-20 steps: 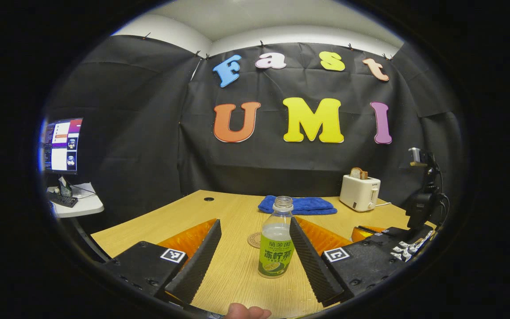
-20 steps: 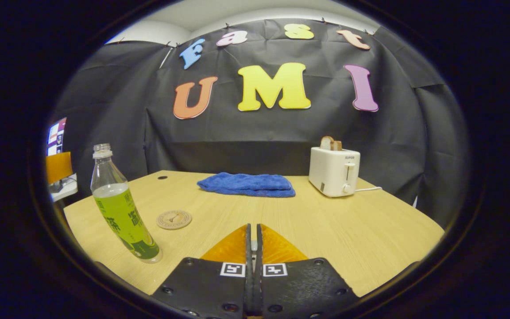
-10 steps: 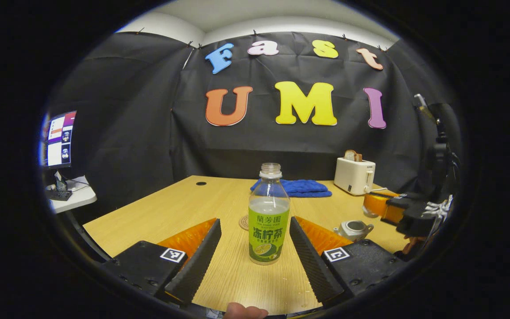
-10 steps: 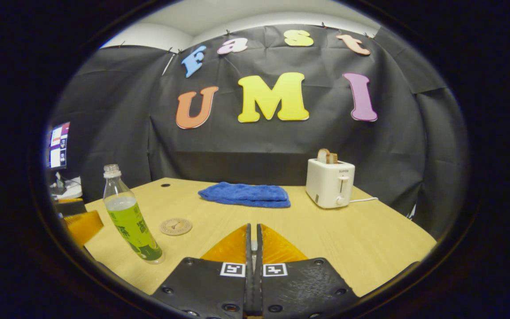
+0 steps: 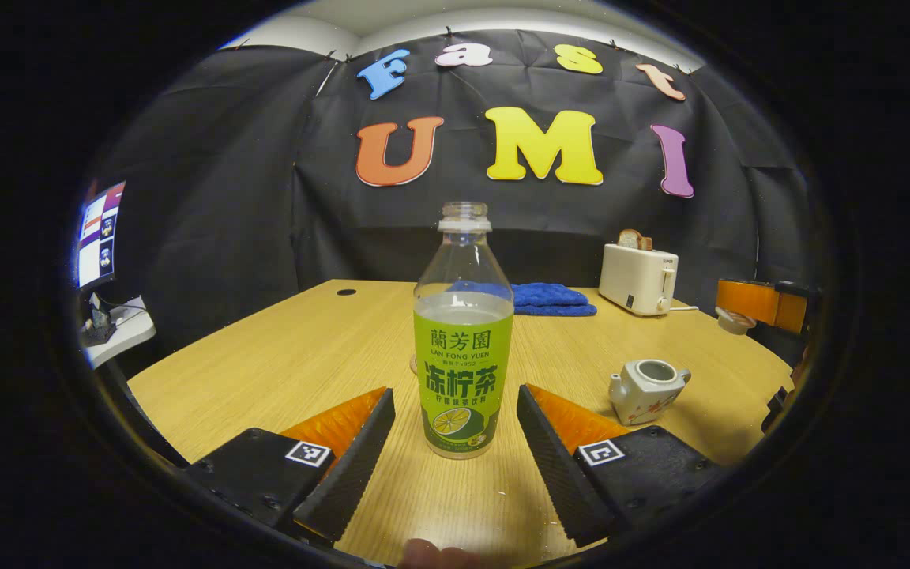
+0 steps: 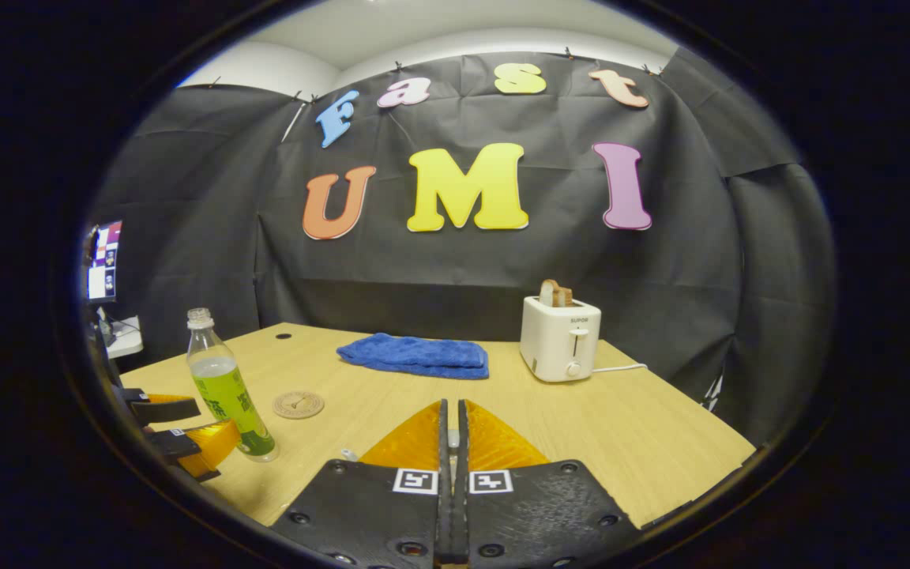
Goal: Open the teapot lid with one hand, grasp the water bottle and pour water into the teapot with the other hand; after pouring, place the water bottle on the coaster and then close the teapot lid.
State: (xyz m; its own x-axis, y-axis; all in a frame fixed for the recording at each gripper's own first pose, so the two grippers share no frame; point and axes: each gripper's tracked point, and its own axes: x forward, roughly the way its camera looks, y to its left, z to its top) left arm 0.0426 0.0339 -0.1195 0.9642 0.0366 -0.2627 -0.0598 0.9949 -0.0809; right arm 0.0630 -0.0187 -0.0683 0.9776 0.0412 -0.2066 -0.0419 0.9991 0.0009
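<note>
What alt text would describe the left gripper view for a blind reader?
The open left gripper flanks an upright, uncapped water bottle on a wooden table, not touching it. A lidless white teapot stands at right.

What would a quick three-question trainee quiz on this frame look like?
1. True or false: the teapot has its lid on.
2. The left hand-held gripper is: A) open, with the water bottle between its fingers; B) shut on the bottle; C) lying on the toaster.
3. Short answer: what sticks out of the toaster?
Key: 1 false; 2 A; 3 bread.
</note>
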